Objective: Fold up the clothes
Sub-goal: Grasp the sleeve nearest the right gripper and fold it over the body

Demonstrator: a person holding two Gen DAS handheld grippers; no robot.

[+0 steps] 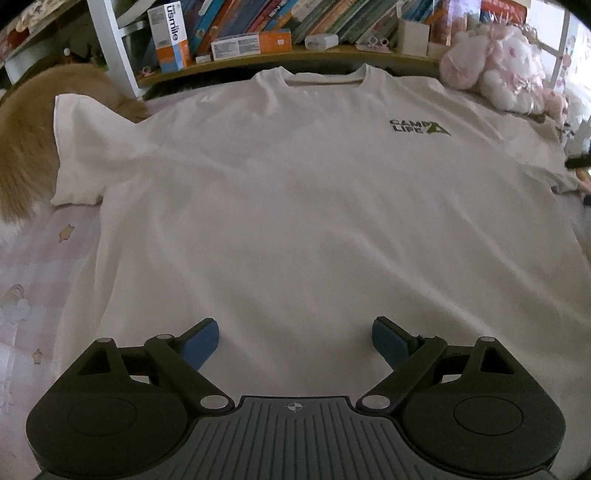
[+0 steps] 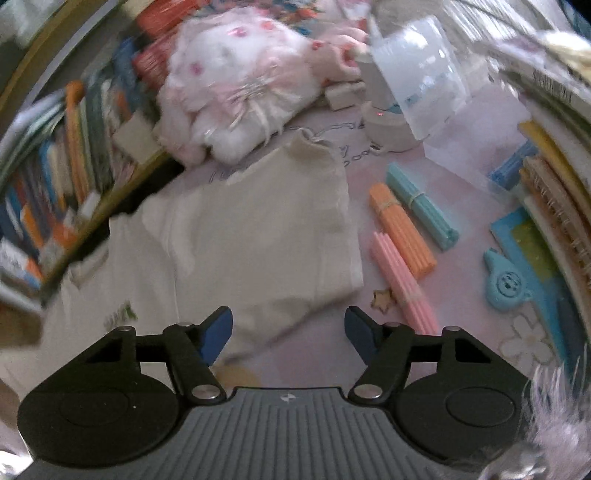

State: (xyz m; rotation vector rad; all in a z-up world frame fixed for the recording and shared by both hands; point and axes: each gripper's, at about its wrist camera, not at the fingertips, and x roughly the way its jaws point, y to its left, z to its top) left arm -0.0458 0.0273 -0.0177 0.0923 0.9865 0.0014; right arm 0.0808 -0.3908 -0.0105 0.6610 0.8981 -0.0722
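The white T-shirt [image 1: 295, 206] lies flat and face up on the pink bed sheet [image 1: 48, 266], its long way running straight away from the left gripper [image 1: 294, 341], with the collar at the far end by the bookshelf [image 1: 258, 33]. The left gripper hangs over the near hem with its jaws wide apart, holding nothing. The right gripper [image 2: 288, 338] is wide apart and bare too, near one sleeve [image 2: 295, 206]; this view is blurry, so the plush toy [image 2: 236, 92] looks smeared and most of the shirt is cut off.

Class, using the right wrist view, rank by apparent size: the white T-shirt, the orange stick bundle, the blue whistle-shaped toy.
1. White T-shirt
2. Orange stick bundle
3. Blue whistle-shaped toy
Fisheye distortion affects apparent size, but the differences are clear.
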